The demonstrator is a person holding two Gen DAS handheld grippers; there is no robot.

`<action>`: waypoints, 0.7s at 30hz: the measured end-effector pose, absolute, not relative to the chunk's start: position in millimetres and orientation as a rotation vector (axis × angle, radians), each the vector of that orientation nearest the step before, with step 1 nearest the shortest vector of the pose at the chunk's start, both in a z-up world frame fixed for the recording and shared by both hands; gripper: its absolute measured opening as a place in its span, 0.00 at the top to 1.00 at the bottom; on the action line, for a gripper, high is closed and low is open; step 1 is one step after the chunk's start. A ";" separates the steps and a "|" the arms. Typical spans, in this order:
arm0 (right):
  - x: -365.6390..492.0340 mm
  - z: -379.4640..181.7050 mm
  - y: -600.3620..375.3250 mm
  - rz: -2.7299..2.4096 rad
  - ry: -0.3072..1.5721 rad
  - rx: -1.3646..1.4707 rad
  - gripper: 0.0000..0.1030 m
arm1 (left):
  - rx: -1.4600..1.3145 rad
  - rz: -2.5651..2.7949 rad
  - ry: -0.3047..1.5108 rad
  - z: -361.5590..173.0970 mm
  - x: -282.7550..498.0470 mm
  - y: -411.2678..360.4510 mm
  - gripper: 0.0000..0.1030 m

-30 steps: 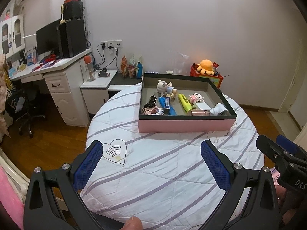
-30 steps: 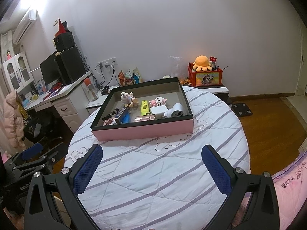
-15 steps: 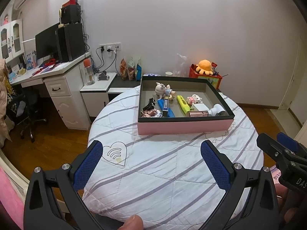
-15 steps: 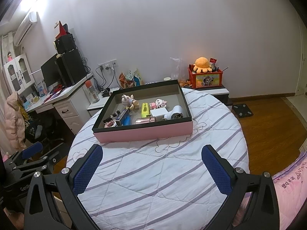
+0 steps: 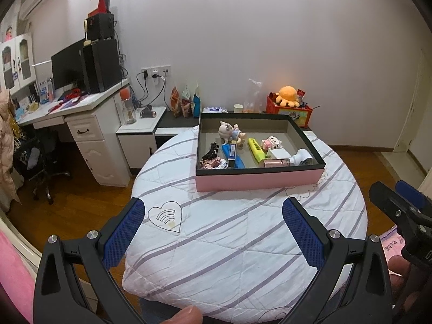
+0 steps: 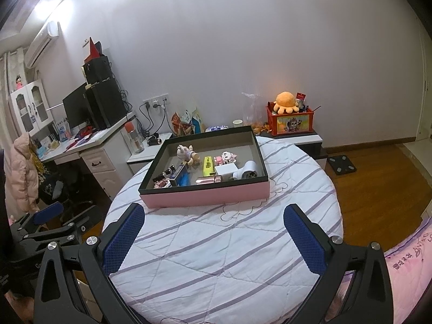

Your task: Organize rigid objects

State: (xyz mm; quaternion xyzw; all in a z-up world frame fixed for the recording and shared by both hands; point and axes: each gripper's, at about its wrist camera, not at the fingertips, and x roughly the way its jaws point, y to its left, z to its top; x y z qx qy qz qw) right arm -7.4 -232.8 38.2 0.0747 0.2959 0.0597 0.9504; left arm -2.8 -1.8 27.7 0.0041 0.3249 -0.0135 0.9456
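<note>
A pink box with a black rim (image 5: pixel 259 179) (image 6: pixel 205 195) sits at the far side of a round table under a striped white cloth (image 5: pixel 232 232) (image 6: pixel 221 245). Inside lie a plush pig (image 5: pixel 229 132), a yellow marker (image 5: pixel 256 149), a blue box (image 5: pixel 232 151), a white charger (image 5: pixel 279 152), a rose-gold tube (image 5: pixel 275 163), a small white hair dryer (image 5: pixel 302 158) and a black clip (image 5: pixel 212 151). My left gripper (image 5: pixel 213 229) hangs open over the near table edge, holding nothing. My right gripper (image 6: pixel 216 232) is open and holding nothing too, well short of the box.
A white desk (image 5: pixel 81 113) with a monitor and speakers stands at the left, an office chair (image 5: pixel 40 162) beside it. A low cabinet behind the table carries snack bags (image 5: pixel 186 102) and a red toy box with an orange plush (image 5: pixel 290 105). A scale (image 6: pixel 341 163) lies on the wood floor.
Both grippers have drawn back and risen slightly, so the table and box look smaller and farther. Both stay open; nothing on the table has moved.
</note>
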 end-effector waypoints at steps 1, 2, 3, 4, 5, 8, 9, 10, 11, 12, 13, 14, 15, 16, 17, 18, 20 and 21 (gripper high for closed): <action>-8.2 39.5 -232.6 0.123 0.598 0.152 0.00 | 0.012 -0.027 0.659 28.7 -3.7 -2.6 0.00; -8.9 40.5 -232.6 0.124 0.596 0.152 0.00 | 0.014 -0.026 0.657 29.4 -4.0 -2.9 0.00; -9.5 41.3 -232.5 0.124 0.594 0.151 0.00 | 0.018 -0.026 0.658 30.0 -4.4 -3.3 0.00; -10.0 41.5 -232.3 0.124 0.593 0.151 0.00 | 0.017 -0.027 0.658 29.8 -4.5 -3.4 0.00; -10.6 42.0 -232.4 0.124 0.591 0.151 0.00 | 0.015 -0.031 0.658 29.9 -4.7 -3.2 0.00; -11.5 42.9 -232.1 0.124 0.589 0.151 0.00 | 0.015 -0.038 0.660 31.1 -5.2 -3.1 0.00; -11.5 42.9 -232.1 0.125 0.589 0.151 0.00 | 0.016 -0.038 0.659 31.2 -5.4 -3.7 0.00; -11.4 42.8 -232.0 0.124 0.590 0.151 0.00 | 0.015 -0.039 0.660 31.4 -5.4 -3.7 0.00; -11.3 42.8 -232.0 0.124 0.591 0.151 0.00 | 0.014 -0.040 0.660 31.1 -5.2 -4.0 0.00; -11.5 42.6 -232.0 0.123 0.591 0.151 0.00 | 0.013 -0.042 0.660 31.6 -5.8 -3.7 0.00; -11.7 42.9 -232.3 0.123 0.590 0.151 0.00 | 0.013 -0.042 0.659 32.0 -6.1 -3.6 0.00; -11.7 43.0 -232.3 0.123 0.591 0.152 0.00 | 0.014 -0.042 0.658 32.4 -6.4 -3.4 0.00; -11.6 42.8 -232.3 0.124 0.592 0.151 0.00 | 0.013 -0.042 0.658 32.1 -6.2 -3.7 0.00; -11.7 43.3 -232.1 0.124 0.593 0.150 0.00 | 0.013 -0.038 0.657 32.3 -6.4 -3.4 0.00; -12.2 43.6 -231.9 0.124 0.593 0.149 0.00 | 0.013 -0.031 0.654 32.7 -6.7 -3.1 0.00; -12.3 43.4 -232.1 0.124 0.593 0.150 0.00 | 0.014 -0.027 0.651 33.3 -6.0 -2.9 0.00; -12.6 44.1 -232.1 0.125 0.592 0.151 0.00 | 0.013 -0.021 0.644 34.0 -5.6 -1.9 0.00; -12.7 44.0 -232.0 0.125 0.592 0.151 0.00 | 0.013 -0.018 0.641 34.0 -5.5 -1.4 0.00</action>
